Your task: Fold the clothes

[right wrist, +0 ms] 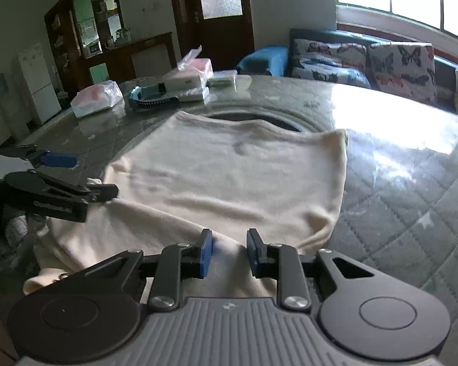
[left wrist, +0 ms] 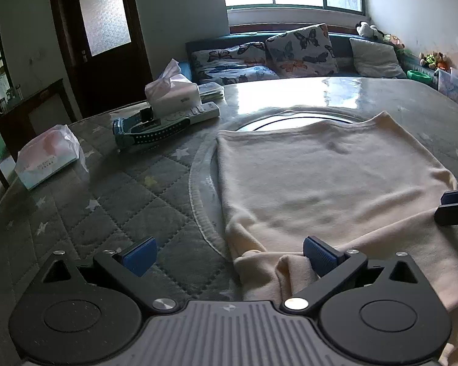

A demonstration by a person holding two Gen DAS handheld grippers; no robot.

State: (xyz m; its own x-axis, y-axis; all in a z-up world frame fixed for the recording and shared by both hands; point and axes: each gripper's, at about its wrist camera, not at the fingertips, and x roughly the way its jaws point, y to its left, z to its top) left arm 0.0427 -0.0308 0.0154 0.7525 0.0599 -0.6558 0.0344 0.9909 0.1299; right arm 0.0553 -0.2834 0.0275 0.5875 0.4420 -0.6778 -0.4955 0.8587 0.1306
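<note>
Left gripper (left wrist: 229,257) wide open, right gripper (right wrist: 229,253) half-closed over garment (right wrist: 229,177)

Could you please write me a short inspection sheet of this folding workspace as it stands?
Surface: round table under a quilted star cover, glossy centre.
Job's things: cream garment spread flat, near edge bunched.
Clutter: two tissue packs, remote, teal strap, all at the far left.
Grippers: left gripper wide open at the garment's near left corner; right gripper narrowly open, cloth between the pads.
Cables: nothing seen.
Surroundings: sofa with butterfly cushions, window, dark door.
</note>
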